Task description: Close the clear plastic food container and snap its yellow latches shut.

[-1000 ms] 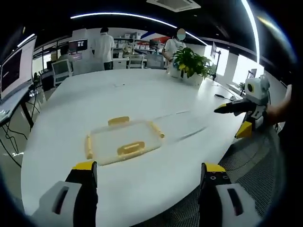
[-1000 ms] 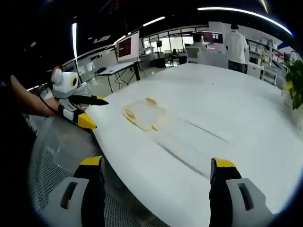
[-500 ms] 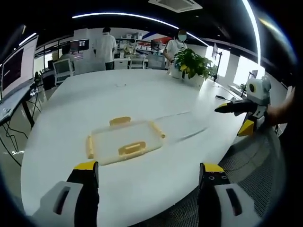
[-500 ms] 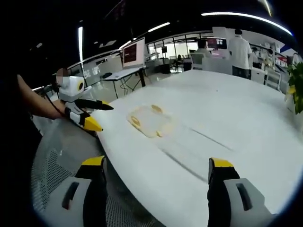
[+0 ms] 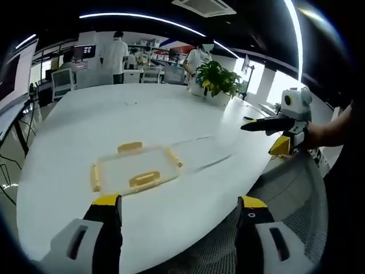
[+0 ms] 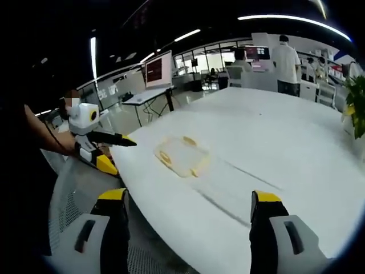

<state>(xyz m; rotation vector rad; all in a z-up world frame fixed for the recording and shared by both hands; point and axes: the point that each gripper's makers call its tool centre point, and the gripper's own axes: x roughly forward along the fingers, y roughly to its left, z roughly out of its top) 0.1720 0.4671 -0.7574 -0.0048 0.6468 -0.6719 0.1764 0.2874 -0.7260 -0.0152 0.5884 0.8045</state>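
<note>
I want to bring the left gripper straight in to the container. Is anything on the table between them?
Nothing visible. In the left gripper view only bare white table lies between the open left gripper and the clear container. The potted plant stands far beyond it; the right gripper hovers off to the side.

The big white table (image 5: 85, 114) is mostly bare — lots of room to move over it. The clear box (image 5: 136, 169) with yellow clips lies flat near the near edge, with open table on all its sides. A potted plant (image 5: 215, 80) stands far off at the far right edge, well apart from the box. The left gripper (image 5: 177, 208) and the right gripper (image 6: 188, 206) both hang back off the near edge, jaws wide apart — nothing stands between them and the box.
</note>
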